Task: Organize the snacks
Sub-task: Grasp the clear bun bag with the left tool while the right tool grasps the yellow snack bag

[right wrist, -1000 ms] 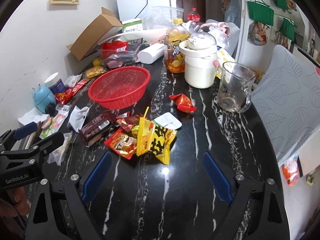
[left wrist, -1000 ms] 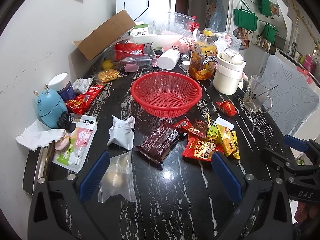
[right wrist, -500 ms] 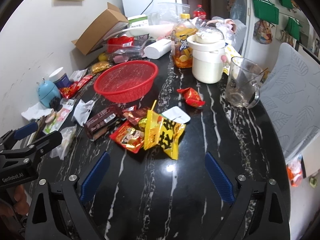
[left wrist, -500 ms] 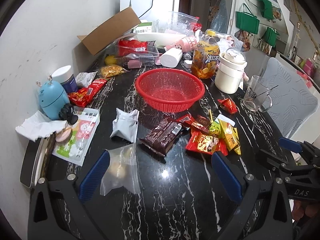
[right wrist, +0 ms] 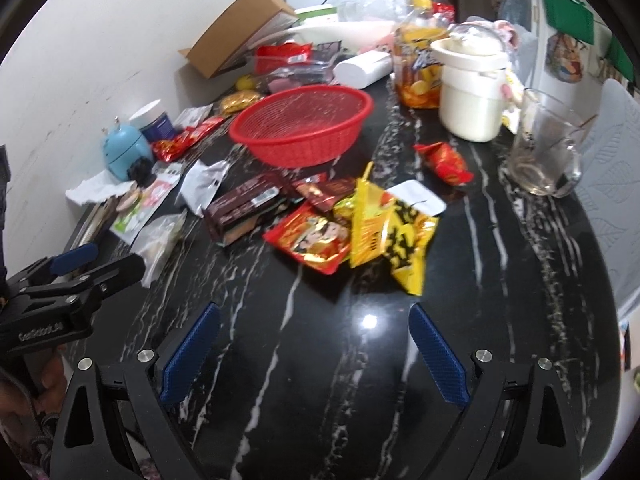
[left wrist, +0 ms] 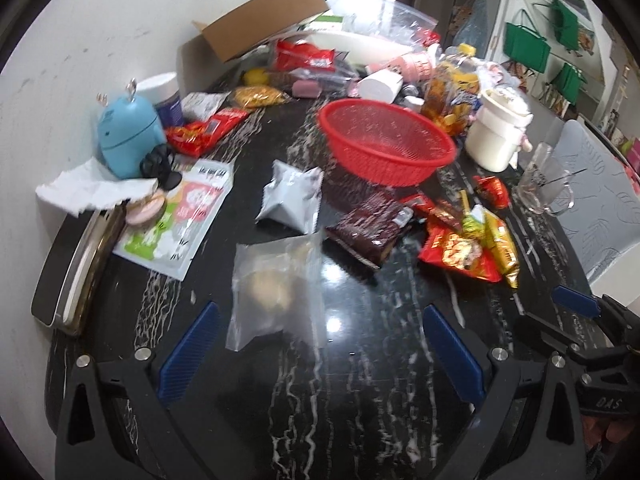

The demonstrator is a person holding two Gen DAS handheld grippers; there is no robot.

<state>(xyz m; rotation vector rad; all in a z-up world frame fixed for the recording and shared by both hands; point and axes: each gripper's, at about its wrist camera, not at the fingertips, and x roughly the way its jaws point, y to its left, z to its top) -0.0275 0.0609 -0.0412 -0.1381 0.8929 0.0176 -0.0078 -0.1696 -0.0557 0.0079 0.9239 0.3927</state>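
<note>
Since the earlier frames both grippers have advanced over the table (left wrist: 360,400) toward the snack pile; the clear bag now lies close ahead of the left gripper, where it sat further off before.

Left gripper (left wrist: 320,344): fingers spread wide, nothing held. Right gripper (right wrist: 312,344): likewise wide open and empty.

Clear bag (left wrist: 276,292): flat on the table, just ahead of the left gripper and slightly toward its left finger, its near edge reaching in between the fingertips. Its long axis runs roughly away from the gripper, in line with the fingers; the contents sit toward the near half. The left gripper is plainly the nearer; the right one stands well apart from this bag, facing the yellow packet (right wrist: 400,236) and red packet (right wrist: 316,240).

The red basket (left wrist: 386,142) stands empty beyond the silver pouch (left wrist: 292,196) and brown pack (left wrist: 372,228).

Judgement: the bag is the likely first pick; the film is thin and slack, so a low closure across its width is called for.
</note>
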